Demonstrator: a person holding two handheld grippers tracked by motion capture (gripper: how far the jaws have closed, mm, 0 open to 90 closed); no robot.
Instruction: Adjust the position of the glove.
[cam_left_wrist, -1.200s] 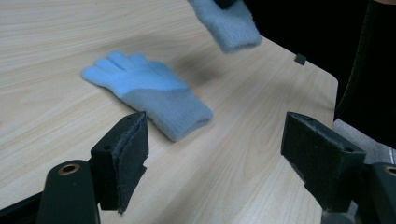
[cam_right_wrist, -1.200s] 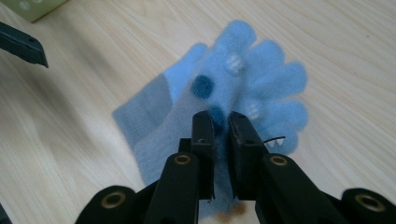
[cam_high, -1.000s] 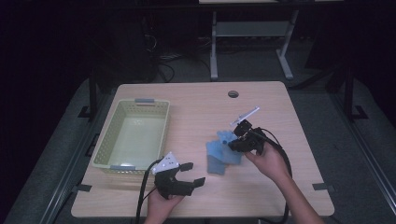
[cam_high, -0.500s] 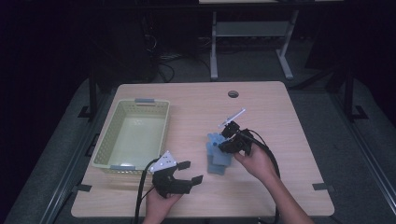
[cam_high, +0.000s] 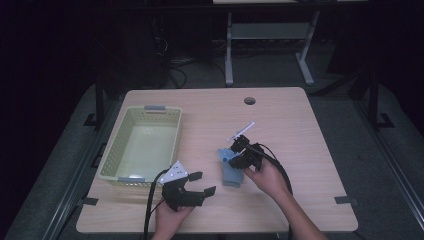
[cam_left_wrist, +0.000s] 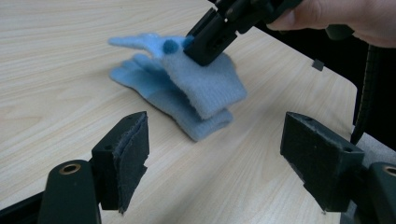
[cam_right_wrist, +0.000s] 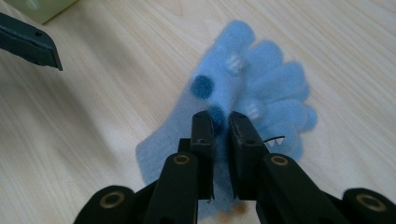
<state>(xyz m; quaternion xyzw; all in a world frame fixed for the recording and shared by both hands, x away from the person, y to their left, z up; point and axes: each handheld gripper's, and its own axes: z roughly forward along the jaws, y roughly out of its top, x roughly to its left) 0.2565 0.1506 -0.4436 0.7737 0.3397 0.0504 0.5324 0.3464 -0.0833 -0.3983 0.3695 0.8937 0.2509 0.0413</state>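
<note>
Pinched in the right hand-held gripper (cam_right_wrist: 221, 122), jaws nearly closed: upper blue glove (cam_left_wrist: 205, 84), raised off its twin (cam_left_wrist: 161, 95) on the tabletop (cam_high: 300, 125), probably for the basket (cam_high: 107, 159). Left hand-held gripper (cam_left_wrist: 215, 154) spread wide, waiting nearby.

The left gripper (cam_high: 199, 183) is matte black, with a grey three-cornered plate (cam_high: 174, 173) on top, toward 11 o'clock from its body, and a black cable (cam_high: 149, 200) trailing toward 6 o'clock. In the left gripper view its two jaws are blocky black pieces, each lined on the inner face with a dark, felt-like pad (cam_left_wrist: 134, 156) frayed at the edges, and a brass-coloured ring (cam_left_wrist: 69, 168) sits at the base of the arm. The right gripper (cam_high: 238, 153) is black too, with a thick black cable (cam_high: 278, 164) and a thin pale strip (cam_high: 241, 132) at 12 o'clock. Its arms carry brass-ringed holes (cam_right_wrist: 181, 159). Both forearms show no sleeves.
</note>
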